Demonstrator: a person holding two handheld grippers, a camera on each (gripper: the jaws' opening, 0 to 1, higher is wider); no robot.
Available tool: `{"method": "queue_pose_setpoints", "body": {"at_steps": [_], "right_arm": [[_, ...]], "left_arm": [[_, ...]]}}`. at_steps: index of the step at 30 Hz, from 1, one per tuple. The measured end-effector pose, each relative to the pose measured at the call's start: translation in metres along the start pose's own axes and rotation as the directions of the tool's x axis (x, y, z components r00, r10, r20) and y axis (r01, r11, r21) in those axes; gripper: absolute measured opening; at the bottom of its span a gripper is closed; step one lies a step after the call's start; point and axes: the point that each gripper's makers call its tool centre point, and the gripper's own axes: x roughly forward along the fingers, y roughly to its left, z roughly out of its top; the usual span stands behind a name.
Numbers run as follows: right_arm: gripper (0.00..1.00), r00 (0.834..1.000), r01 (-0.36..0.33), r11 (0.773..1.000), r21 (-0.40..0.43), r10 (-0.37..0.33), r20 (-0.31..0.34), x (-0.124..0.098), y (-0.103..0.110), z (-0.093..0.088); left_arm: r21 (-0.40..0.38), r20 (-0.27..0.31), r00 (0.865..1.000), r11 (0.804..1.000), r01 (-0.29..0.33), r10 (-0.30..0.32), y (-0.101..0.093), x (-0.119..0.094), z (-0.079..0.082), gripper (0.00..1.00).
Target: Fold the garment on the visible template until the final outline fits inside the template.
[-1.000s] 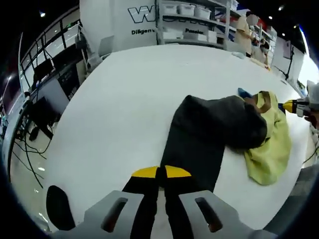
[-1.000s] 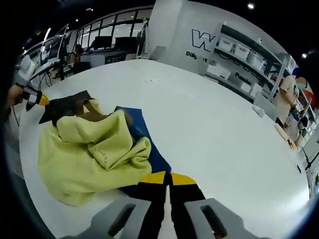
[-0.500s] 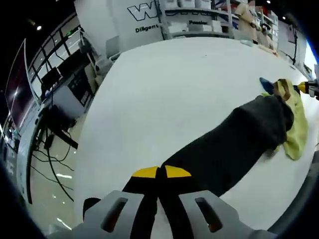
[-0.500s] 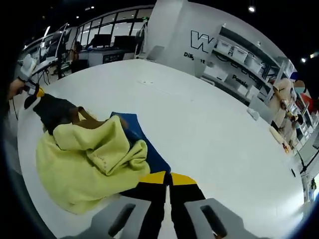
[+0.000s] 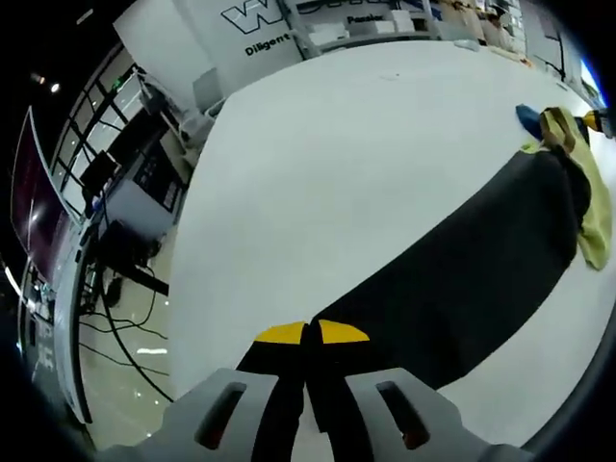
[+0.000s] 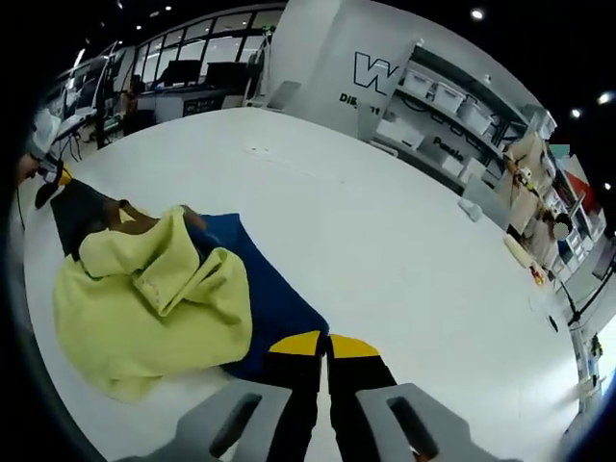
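The garment is black point(image 5: 481, 260) on one side and pale yellow point(image 6: 144, 308) on the other, and it lies on a white table point(image 5: 337, 164). My left gripper point(image 5: 310, 333) is shut on the black cloth, which runs taut from the jaws to the yellow bunch point(image 5: 592, 217). My right gripper point(image 6: 325, 345) is shut on the edge of a blue sheet point(image 6: 265, 298) that lies under the yellow heap. The blue sheet's far end point(image 5: 529, 115) peeks out beyond the garment. At the far left of the right gripper view, the left gripper point(image 6: 48, 178) holds the black end point(image 6: 77, 212).
Past the white table's edge point(image 5: 183, 318) are desks with monitors and floor cables point(image 5: 106, 192). Shelves with white bins point(image 6: 452, 106) and a lettered wall point(image 5: 255, 19) stand behind the table. A person point(image 6: 525, 164) stands by the shelves. Small items point(image 6: 520, 250) lie at the table's far side.
My left gripper has drawn the black cloth away from the yellow heap, stretching it long. In the right gripper view the black part slid left and more blue shows.
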Motion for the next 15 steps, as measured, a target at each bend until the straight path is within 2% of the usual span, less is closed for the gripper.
{"method": "queue_pose_setpoints", "body": {"at_steps": [4,9,12,15], "right_arm": [[0.0,0.999,0.036,0.999,0.005,-0.036,-0.03,-0.002,-0.016,-0.014],[0.0,0.994,0.078,0.995,0.058,-0.073,-0.082,-0.006,-0.044,-0.039],[0.0,0.995,0.076,0.992,0.1,-0.069,-0.077,-0.011,-0.05,-0.043],[0.0,0.994,0.087,0.991,0.104,-0.079,-0.08,-0.015,-0.056,-0.045]], "left_arm": [[0.01,-0.005,1.0,1.0,-0.005,0.005,0.002,-0.001,0.0,0.0],[0.029,-0.012,1.0,1.0,-0.004,0.004,0.006,-0.003,0.001,0.0],[0.031,0.0,1.0,1.0,-0.002,0.002,0.007,-0.007,0.003,0.0],[0.044,0.0,1.0,0.999,-0.009,0.009,0.012,-0.006,0.003,0.0]]}}
